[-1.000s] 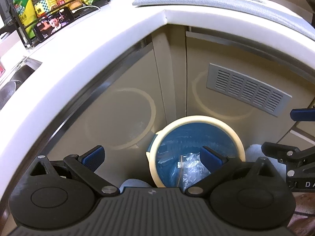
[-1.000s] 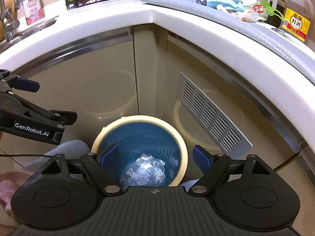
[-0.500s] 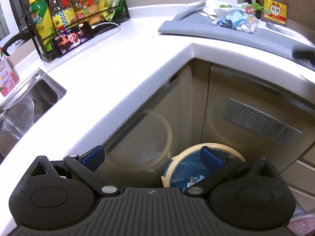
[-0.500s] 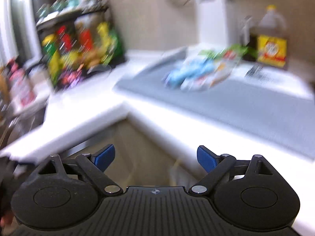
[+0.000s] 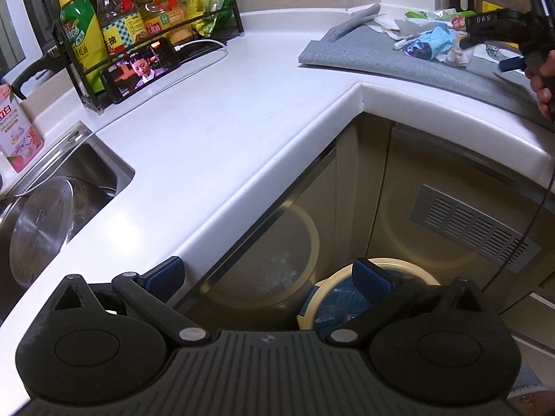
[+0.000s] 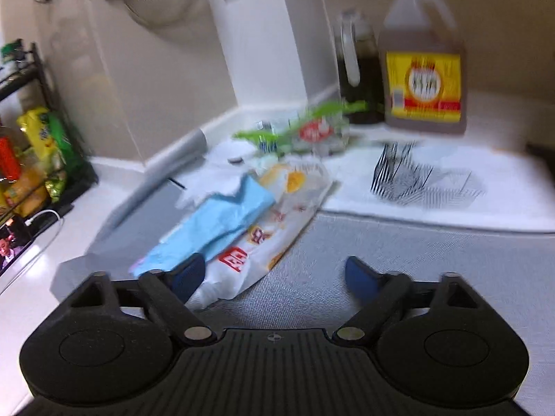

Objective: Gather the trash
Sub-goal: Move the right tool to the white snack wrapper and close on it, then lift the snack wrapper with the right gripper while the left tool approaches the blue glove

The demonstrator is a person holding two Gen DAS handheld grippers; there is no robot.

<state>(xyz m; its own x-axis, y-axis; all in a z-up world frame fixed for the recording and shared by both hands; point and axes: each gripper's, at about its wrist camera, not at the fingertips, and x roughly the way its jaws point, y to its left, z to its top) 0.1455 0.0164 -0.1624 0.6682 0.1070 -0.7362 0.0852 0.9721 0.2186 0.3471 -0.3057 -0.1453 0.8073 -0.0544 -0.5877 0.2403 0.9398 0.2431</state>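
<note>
We held the left gripper [image 5: 267, 275] tilted down over the inner corner of the white counter [image 5: 215, 131], its jaws spread wide with nothing between them. Below it, on the floor against the cabinet, stood the bin [image 5: 347, 298] with its cream rim and blue liner, partly hidden behind the right fingertip.

Our right gripper [image 6: 274, 274] hung over the grey mat [image 6: 364, 249], angled down toward the trash pile. Its jaws were closing, yet the pads pressed on nothing; only bare mat lay between them. Its left finger [image 6: 187, 274] sat just in front of the near end of a white wrapper [image 6: 263, 239] with red print; whether it touched the wrapper we could not tell, as that view was blurred. A blue wrapper [image 6: 215, 225] lay beside the white one, and crumpled white paper [image 6: 222, 173] and a clear package with green and red [image 6: 312, 131] lay farther back, all on the mat near the wall.

From the left wrist view we saw the right gripper [image 5: 510, 34] at the far right edge, held above the mat by a hand [image 5: 543, 79] whose fingers wrapped its grip, close to the same pile [image 5: 433, 40].

A yellow-labelled jug [image 6: 423, 69] and a dark bottle [image 6: 357, 72] stood behind the trash. A rack of bottles [image 5: 138, 24], a phone [image 5: 142, 67] and a sink [image 5: 69, 187] were on the counter's other arm.
</note>
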